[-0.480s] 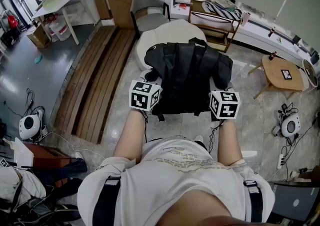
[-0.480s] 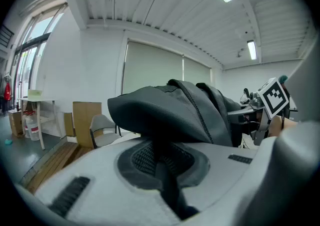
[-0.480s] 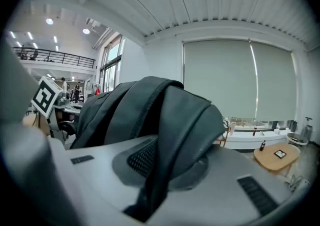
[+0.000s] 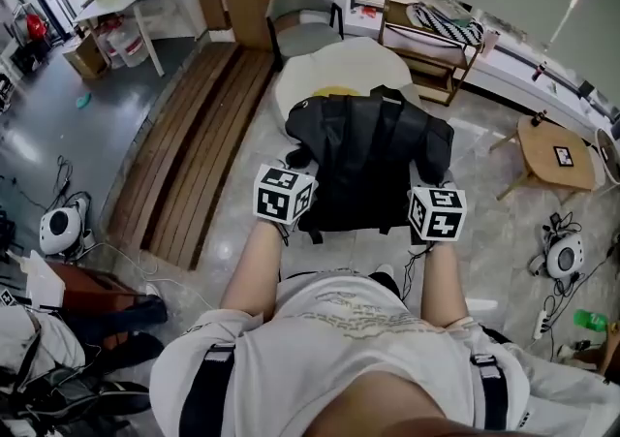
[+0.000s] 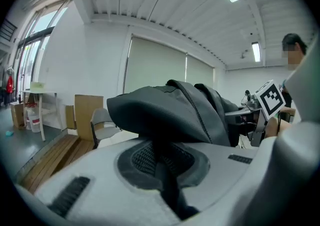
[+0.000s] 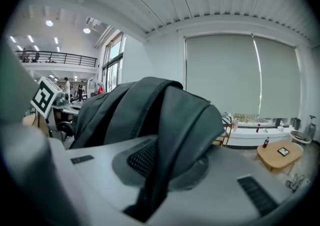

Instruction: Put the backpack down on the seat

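— Tiled floor [image 4: 504, 261], plank strip [image 4: 194, 144] at 10 o'clock. Where's the backpack [image 4: 373, 159]?
— Head view: 12 o'clock, over the near edge of the cream seat [image 4: 334, 67].
— Left gripper view?
— There the left gripper [image 5: 165, 170] is clamped on its black fabric.
— Right gripper view?
— Likewise, the right gripper [image 6: 152, 170] pinches it.

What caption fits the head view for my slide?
Left gripper and right gripper hold a black backpack near the white seat.

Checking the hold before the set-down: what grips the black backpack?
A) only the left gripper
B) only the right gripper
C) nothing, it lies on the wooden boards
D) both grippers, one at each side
D: the left gripper and the right gripper are each shut on fabric of the backpack, one at either side of it.
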A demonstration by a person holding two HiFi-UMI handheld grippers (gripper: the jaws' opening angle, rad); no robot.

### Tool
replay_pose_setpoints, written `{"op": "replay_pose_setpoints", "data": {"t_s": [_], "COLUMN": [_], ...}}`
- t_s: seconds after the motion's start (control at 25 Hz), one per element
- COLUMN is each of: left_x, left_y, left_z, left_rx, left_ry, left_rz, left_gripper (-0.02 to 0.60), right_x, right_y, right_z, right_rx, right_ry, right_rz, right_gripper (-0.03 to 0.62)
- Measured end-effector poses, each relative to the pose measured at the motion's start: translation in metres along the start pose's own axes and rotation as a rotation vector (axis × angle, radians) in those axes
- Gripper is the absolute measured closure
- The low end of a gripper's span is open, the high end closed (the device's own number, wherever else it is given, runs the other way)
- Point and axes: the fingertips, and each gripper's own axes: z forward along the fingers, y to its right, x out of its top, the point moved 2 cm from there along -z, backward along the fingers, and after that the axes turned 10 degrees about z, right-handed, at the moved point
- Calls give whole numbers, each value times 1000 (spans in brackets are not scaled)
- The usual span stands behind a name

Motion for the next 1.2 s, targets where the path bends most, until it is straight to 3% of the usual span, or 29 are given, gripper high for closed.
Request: {"op": "replay_pose_setpoints", "data": {"t_s": [0.56,0.84,1.04,1.2], "left_x": [22,49,72,78], "left_y": [24,32,59,68], "left_z": [63,120,171,187], "left_rx": [20,32,38,50], "left_ry": [-28,-23,-17,-2], "left_rz": [-15,-19,-31,-29], "left_gripper": [554,554,554,554], "right_x": [16,43,59,65], "right_y": [70,122,182,201], "right_z": [30,55,66,69], "right_rx": [62,74,80,86], "right_ry": [-30,-23,-20,-9], "right_rz": [28,24,25,14], "right_gripper": [539,539,539,539]}}
